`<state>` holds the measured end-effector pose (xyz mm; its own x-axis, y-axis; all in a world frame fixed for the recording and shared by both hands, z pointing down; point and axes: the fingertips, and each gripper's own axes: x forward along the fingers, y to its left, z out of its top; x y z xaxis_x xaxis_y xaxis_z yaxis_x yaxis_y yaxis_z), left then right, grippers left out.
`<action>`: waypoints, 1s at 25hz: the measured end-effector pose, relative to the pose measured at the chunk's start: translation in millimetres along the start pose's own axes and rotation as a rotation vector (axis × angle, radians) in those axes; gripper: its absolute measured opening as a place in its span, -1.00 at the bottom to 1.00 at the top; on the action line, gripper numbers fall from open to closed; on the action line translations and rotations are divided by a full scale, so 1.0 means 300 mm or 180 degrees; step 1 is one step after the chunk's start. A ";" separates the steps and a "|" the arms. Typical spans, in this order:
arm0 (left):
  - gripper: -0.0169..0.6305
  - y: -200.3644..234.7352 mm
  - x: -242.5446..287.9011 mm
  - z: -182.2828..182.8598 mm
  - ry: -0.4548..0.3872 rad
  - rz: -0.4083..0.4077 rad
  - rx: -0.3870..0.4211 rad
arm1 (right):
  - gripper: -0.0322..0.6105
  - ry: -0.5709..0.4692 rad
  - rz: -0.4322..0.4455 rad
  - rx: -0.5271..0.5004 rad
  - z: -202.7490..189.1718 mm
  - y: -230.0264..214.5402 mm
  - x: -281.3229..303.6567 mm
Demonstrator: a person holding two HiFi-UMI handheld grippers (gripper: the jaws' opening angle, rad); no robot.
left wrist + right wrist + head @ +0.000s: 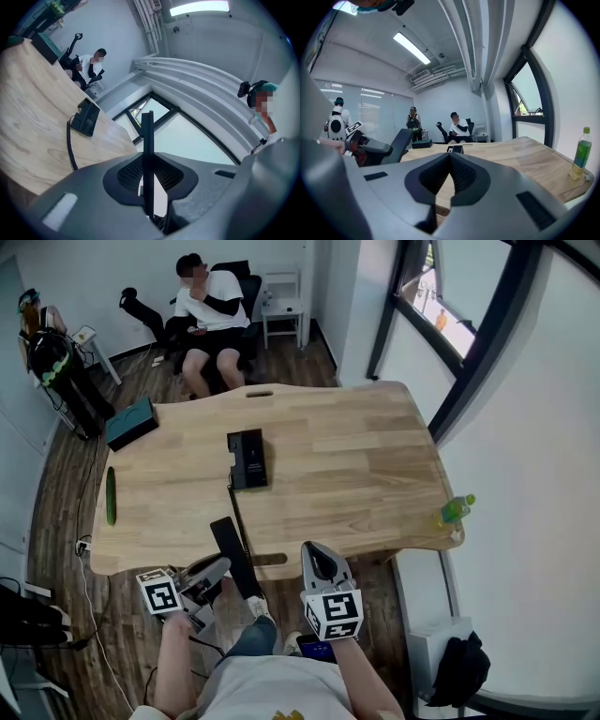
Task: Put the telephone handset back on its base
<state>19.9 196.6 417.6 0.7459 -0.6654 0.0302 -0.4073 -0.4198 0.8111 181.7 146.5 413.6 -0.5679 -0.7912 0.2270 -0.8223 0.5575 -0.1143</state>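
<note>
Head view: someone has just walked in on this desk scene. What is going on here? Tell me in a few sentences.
A person stands at the near edge of a wooden table with a gripper in each hand. The left gripper is shut on the black telephone handset, held just off the table's edge. The coiled cord runs from it to the base, which sits on the table with its cradle empty. The right gripper is shut and holds nothing. The handset is not yet back on its base.
</note>
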 end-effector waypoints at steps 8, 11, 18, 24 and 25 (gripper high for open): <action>-0.73 0.179 0.072 0.167 0.0084 -0.0119 -0.0118 | -0.89 0.0154 -0.0078 -0.0021 -0.005 -0.010 0.254; -0.73 0.246 0.089 0.240 0.0133 -0.0164 -0.0189 | -0.89 0.0217 -0.0105 -0.0049 0.006 0.006 0.345; -0.73 0.376 0.152 0.392 0.0245 -0.0243 -0.0269 | -0.89 0.0316 -0.0269 -0.0026 0.018 -0.021 0.513; -0.73 0.451 0.189 0.483 0.0299 -0.0342 -0.0309 | -0.89 0.0310 -0.0393 -0.0025 0.038 -0.029 0.618; -0.73 0.462 0.195 0.493 0.0316 -0.0352 -0.0310 | -0.89 0.0305 -0.0404 -0.0023 0.041 -0.028 0.632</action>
<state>-71.0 8.3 445.2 0.8337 -0.5521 -0.0087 -0.2704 -0.4221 0.8653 80.3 -11.3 445.8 -0.4532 -0.8279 0.3304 -0.8867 0.4567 -0.0720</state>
